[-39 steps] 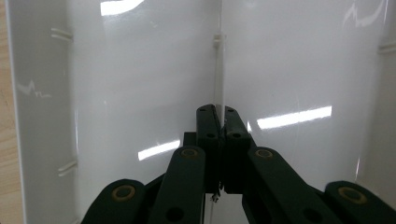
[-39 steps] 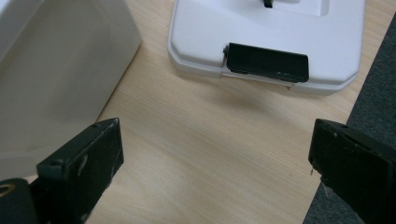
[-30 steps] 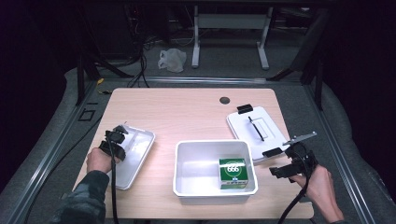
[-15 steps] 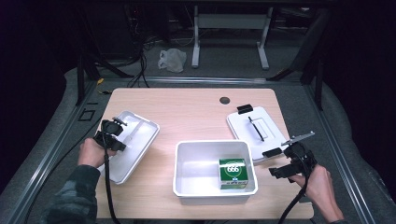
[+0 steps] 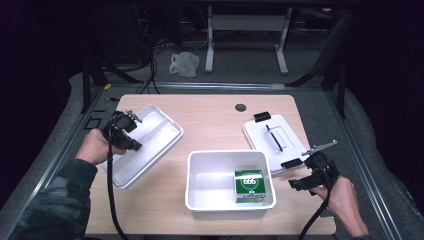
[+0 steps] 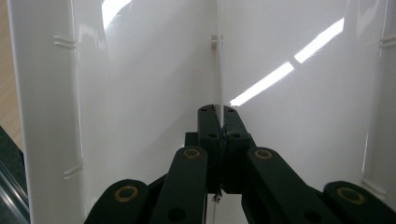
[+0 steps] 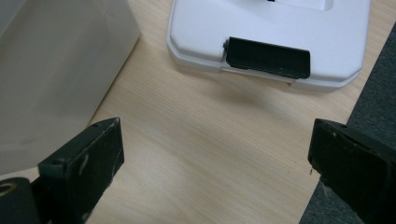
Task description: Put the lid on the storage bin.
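My left gripper point(image 5: 127, 131) is shut on the thin middle divider point(image 6: 216, 70) of a shallow white tray point(image 5: 150, 135), which hangs tilted above the table's left side. In the left gripper view the jaws point(image 6: 218, 112) pinch that divider, with the tray's glossy floor point(image 6: 140, 93) behind them. A white bin point(image 5: 227, 154) stands at the front centre and holds a green box point(image 5: 249, 185) in its right corner. My right gripper point(image 5: 300, 175) is open just right of the bin, near a white lid point(image 5: 275, 137). In the right gripper view its jaws point(image 7: 217, 140) stand wide over bare wood.
The lid point(image 7: 261, 28) lies flat at the right, with a black latch point(image 7: 267, 57) facing my right gripper and the bin's wall point(image 7: 56, 70) to its left. A round cable hole point(image 5: 240, 107) sits near the table's far edge. Cables trail from both grippers.
The left hand has risen with the tray in its gripper, so the tray now hangs higher and more tilted. The right hand and gripper have stayed in place.
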A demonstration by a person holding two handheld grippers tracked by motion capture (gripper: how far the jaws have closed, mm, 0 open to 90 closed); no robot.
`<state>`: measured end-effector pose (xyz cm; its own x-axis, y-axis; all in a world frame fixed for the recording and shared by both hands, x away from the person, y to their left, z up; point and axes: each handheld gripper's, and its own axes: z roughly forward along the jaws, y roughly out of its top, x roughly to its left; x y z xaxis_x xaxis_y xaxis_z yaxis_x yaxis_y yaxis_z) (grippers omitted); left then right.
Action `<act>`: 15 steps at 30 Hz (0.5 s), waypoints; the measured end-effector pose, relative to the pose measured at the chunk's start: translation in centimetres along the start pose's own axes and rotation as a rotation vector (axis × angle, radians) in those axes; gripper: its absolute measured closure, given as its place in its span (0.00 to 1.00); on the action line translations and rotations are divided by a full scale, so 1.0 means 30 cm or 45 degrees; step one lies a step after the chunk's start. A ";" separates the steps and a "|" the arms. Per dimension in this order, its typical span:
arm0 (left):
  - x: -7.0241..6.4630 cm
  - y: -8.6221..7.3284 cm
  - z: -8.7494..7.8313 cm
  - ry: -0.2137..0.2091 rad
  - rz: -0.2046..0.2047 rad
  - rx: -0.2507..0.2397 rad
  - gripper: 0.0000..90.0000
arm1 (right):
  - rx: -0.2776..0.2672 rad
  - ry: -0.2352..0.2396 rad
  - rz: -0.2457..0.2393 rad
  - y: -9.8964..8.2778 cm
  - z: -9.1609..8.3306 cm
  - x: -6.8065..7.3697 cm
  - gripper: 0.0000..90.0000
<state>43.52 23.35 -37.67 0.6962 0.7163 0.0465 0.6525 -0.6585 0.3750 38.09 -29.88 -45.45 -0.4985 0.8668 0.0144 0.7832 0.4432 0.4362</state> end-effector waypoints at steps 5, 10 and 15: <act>-0.073 0.058 -0.034 -0.023 0.136 -0.016 0.99 | 0.008 0.000 0.017 -0.004 0.003 -0.008 0.04; -0.162 0.123 -0.049 -0.023 0.286 -0.012 0.99 | 0.009 -0.001 0.019 -0.005 0.004 -0.012 0.04; -0.247 0.184 -0.049 -0.055 0.406 -0.025 0.99 | 0.014 0.001 0.019 -0.006 0.008 -0.015 0.04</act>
<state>41.52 14.75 -34.59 0.8771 0.4636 0.1256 0.3934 -0.8435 0.3656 38.25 -30.31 -45.76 -0.4872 0.8730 0.0213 0.7943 0.4329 0.4262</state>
